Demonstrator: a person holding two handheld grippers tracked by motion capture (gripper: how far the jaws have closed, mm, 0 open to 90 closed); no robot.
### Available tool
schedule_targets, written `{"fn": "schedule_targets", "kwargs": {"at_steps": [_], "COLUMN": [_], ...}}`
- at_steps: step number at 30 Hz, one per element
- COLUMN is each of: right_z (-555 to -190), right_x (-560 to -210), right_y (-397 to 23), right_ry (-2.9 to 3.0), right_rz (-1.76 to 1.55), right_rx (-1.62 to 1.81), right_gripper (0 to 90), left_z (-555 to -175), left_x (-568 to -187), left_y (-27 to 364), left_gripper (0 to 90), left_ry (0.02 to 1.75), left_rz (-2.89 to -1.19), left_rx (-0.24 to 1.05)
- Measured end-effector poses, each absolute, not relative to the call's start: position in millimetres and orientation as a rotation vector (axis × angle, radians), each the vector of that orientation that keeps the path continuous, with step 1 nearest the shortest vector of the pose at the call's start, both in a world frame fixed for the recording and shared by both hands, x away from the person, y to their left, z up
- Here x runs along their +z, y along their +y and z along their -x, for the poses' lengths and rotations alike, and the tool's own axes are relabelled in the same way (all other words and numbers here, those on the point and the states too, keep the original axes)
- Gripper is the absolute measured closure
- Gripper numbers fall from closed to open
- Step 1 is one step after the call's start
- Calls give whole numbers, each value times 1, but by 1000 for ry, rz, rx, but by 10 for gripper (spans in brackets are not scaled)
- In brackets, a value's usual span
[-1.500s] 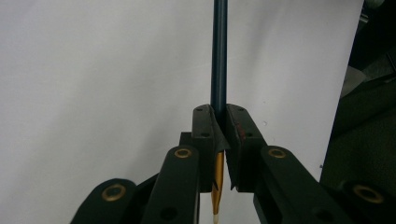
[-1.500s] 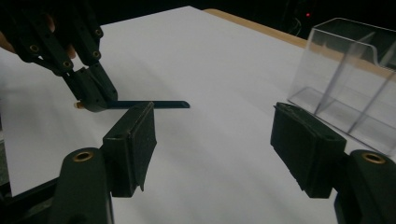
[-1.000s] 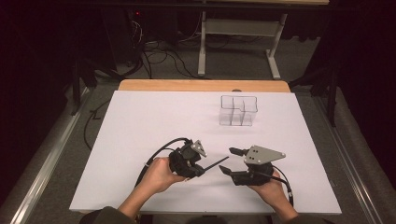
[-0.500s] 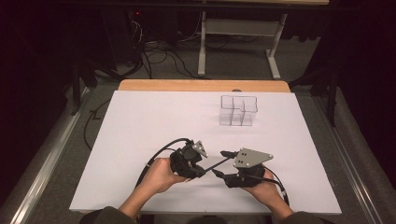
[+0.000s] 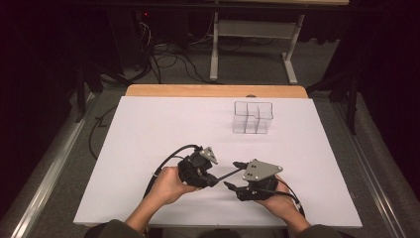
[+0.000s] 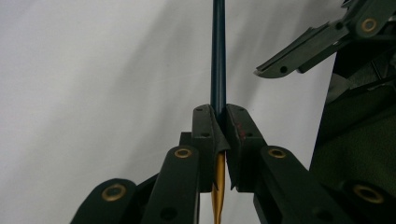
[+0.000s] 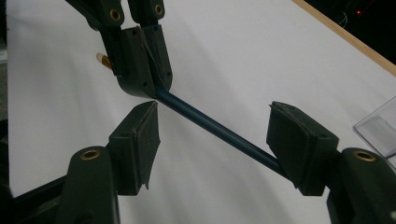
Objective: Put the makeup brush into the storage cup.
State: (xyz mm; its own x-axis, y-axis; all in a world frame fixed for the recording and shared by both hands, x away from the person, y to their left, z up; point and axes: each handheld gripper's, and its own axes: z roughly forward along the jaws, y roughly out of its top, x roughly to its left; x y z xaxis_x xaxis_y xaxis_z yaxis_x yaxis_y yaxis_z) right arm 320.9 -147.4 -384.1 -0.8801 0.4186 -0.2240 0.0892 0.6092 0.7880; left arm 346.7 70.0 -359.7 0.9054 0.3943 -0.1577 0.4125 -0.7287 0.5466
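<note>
A slim dark blue pen point(image 5: 227, 175) with a gold tip point(image 6: 217, 186) is held level above the white table. My left gripper point(image 5: 214, 179) is shut on it near the gold end, its pads point(image 6: 205, 130) pressed to the shaft point(image 6: 218, 56). My right gripper point(image 5: 233, 174) stands open, with one jaw on each side of the pen's free end. In the right gripper view the shaft point(image 7: 196, 119) runs between the two pads point(image 7: 142, 135), close to the right-hand one. I cannot tell if it touches that pad. The left gripper point(image 7: 144, 70) grips the pen just beyond.
A clear plastic organizer point(image 5: 252, 118) with compartments stands at the back right of the white table sheet point(image 5: 148, 129). A wooden edge point(image 5: 213, 90) runs along the far side. Cables and a stand's legs lie on the floor beyond.
My right gripper has slid a little left toward the left gripper, and its jaws now flank the pen's free end. The left hand has kept still.
</note>
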Motion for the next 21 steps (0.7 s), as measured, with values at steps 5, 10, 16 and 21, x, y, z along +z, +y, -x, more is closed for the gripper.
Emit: {"fn": "schedule_targets", "kwargs": {"at_steps": [5,10,16,21], "right_z": [-322,-322,-323,-324], "right_x": [-387,-389,-391,-392], "right_y": [-146,-145,-145,-146], "right_ry": [2458,2463,2460,2465], "right_rz": [-428,-434,-468,-487], "right_rx": [1130,1096,1077,1074], "right_gripper": [378,389,415,448], "left_z": [-347,-347,-347,-347], "left_x": [-360,-359,-359,-359], "left_y": [69,70,70,69], "left_gripper": [826,825,826,826], "left_ry": [572,576,573,571], "left_rz": [-2471,-2463,-2461,-2455], "left_rx": [-49,-49,-51,-54]}}
